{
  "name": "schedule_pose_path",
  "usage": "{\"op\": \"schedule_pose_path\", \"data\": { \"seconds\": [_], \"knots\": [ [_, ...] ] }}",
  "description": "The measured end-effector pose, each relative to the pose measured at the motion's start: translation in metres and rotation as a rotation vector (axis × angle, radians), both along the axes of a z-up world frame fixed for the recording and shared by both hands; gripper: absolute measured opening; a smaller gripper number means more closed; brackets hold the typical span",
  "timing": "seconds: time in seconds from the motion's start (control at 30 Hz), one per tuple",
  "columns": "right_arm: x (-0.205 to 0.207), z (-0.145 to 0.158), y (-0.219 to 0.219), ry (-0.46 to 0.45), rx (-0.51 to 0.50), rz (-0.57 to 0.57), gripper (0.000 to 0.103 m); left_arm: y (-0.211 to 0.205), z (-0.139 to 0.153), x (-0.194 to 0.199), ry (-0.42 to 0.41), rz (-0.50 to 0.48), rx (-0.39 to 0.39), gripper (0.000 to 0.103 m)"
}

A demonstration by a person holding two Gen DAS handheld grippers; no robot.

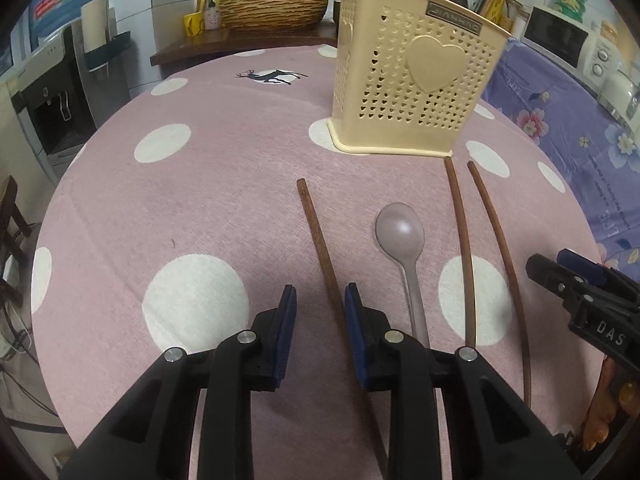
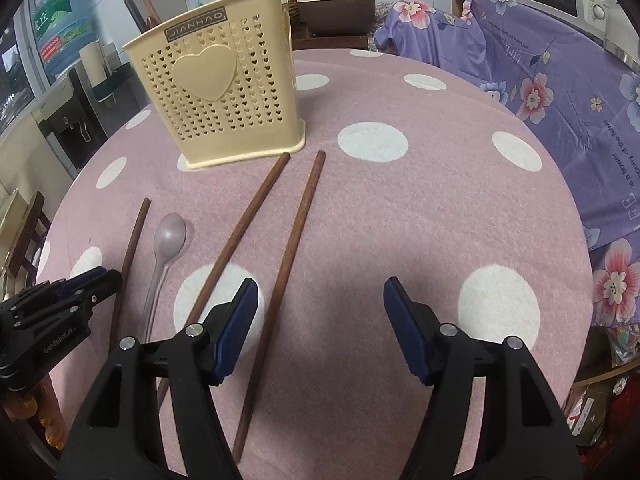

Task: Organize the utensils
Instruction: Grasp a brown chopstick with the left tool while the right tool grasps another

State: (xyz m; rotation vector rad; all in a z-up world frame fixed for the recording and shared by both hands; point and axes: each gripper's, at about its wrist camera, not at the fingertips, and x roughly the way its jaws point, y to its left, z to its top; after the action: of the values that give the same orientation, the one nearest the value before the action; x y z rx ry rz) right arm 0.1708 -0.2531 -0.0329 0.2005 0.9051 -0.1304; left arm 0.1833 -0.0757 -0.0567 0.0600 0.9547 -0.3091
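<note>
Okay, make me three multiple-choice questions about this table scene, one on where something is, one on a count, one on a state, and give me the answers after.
1. Where does the spoon lie?
A. Inside the holder
B. On the cloth between chopsticks
C. On the purple cloth

2. How many chopsticks lie on the table?
A. One
B. Three
C. Five

3. How does the utensil holder stand?
A. Upright on the cloth
B. Tipped on its side
C. Held in the right gripper

Answers: 1 B, the spoon lies flat with the left chopstick on one side and the other two chopsticks on the other. 2 B, three brown sticks show in both views. 3 A, its base sits flat on the cloth, and the right gripper is open with nothing gripped.
</note>
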Motion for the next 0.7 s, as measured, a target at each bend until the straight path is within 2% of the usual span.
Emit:
{"op": "schedule_pose_path", "data": {
  "seconds": [0.3, 0.53, 0.7],
  "knots": [
    [0.047, 0.003, 0.003, -0.009, -0.005, 0.004, 0.042, -0.006, -0.003, 0.027, 0.025, 0.034, -0.007, 0.027],
    [0.071, -0.011, 0.003, 0.032, -0.006, -0.033, 0.028, -0.014, -0.003, 0.036, 0.015, 0.053, -0.01, 0.026],
    [0.08, -0.016, 0.0, 0.029, -0.006, -0.039, 0.016, -0.014, -0.004, 0.041, 0.005, 0.075, -0.01, 0.014]
  ]
}}
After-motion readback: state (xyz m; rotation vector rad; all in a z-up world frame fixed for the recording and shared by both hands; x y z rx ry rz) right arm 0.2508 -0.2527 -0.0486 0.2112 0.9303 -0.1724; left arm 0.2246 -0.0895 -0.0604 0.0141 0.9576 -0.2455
